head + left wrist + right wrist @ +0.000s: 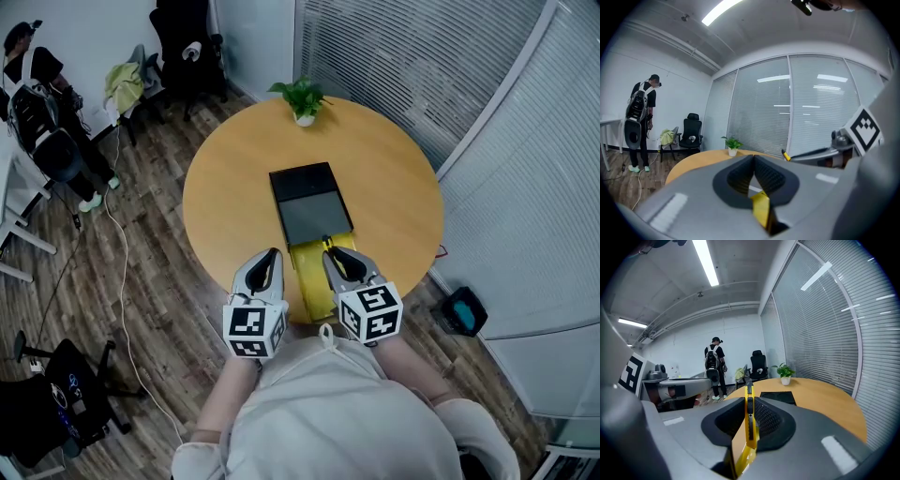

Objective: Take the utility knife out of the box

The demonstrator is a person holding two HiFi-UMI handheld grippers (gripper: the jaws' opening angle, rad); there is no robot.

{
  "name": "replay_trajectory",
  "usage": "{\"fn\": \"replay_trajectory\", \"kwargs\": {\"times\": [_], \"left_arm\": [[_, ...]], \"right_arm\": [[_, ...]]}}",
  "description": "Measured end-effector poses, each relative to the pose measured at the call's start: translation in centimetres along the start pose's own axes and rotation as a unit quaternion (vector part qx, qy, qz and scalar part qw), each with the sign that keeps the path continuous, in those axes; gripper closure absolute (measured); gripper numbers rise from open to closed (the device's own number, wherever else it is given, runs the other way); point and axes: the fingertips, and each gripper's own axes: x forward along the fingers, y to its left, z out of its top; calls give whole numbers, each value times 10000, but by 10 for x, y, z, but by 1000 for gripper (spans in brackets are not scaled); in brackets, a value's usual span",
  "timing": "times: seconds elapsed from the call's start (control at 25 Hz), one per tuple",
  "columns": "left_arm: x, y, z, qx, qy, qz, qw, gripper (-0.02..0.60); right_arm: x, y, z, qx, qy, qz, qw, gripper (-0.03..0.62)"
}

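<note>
My right gripper [330, 253] [746, 401] is shut on a yellow utility knife [750, 423] with a black slider. The knife stands on edge between the pads, and its tip [786, 156] sticks out ahead of the jaws. A yellow box [314, 281] lies between my two grippers at the near edge of the round wooden table [394, 187]. My left gripper [272, 253] [753, 158] is at the box's left side with its pads together. A thin yellow strip [761, 211], which looks like the box's edge, is pinched low between them.
A flat black case [309, 202] [777, 397] lies mid-table beyond the yellow box. A small potted plant [302, 98] [785, 372] stands at the far rim. A person with a backpack [42, 103], office chairs [187, 47] and floor cables are to the left. Glass walls with blinds close the right side.
</note>
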Motion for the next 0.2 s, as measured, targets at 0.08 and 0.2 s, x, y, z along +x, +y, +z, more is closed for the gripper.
{"fn": "replay_trajectory", "kwargs": {"times": [0.08,0.2], "left_arm": [[2,0,0,0,-1,-4,10000,575],[5,0,0,9,-6,-18,10000,575]], "right_arm": [[1,-1,-1,17,2,-2,10000,531],[4,-3,-1,35,6,-9,10000,531]]}}
